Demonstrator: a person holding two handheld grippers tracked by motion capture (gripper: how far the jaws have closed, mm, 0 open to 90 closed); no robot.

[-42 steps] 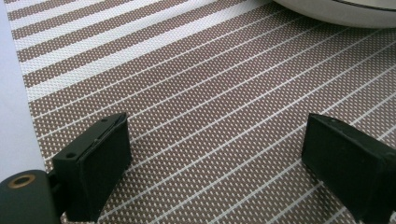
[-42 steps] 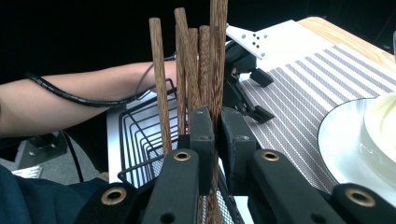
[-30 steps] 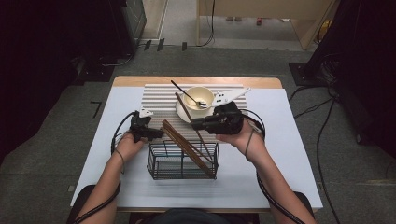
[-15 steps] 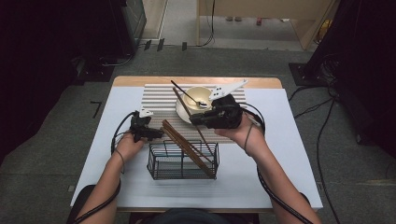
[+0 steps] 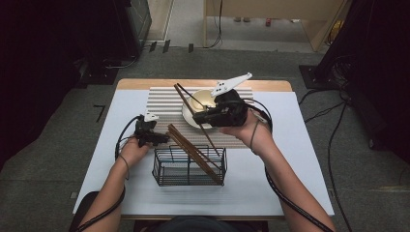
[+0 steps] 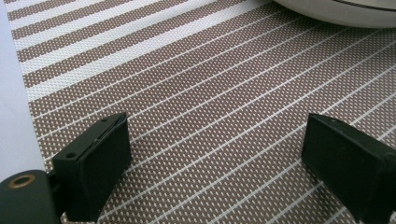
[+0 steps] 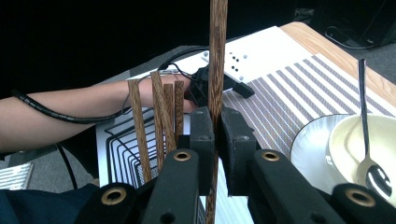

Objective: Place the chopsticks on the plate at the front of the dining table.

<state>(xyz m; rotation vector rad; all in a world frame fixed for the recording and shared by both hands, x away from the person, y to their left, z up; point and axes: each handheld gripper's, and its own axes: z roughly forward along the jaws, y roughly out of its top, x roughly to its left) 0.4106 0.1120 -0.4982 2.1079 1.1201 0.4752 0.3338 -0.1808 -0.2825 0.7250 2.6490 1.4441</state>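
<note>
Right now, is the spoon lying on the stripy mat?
No, the spoon sits inside the cream bowl, handle leaning up over its rim.

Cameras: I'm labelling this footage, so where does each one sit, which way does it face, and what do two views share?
High view: above the person's side, looking forward and down on the table; both forearms, both claws.
Left gripper view: on the left claw, looking down at the striped mat; open jaws.
Right gripper view: on the right claw, facing the wire basket; jaws clamp a chopstick.
Shared: the bowl in the high and right gripper views.
</note>
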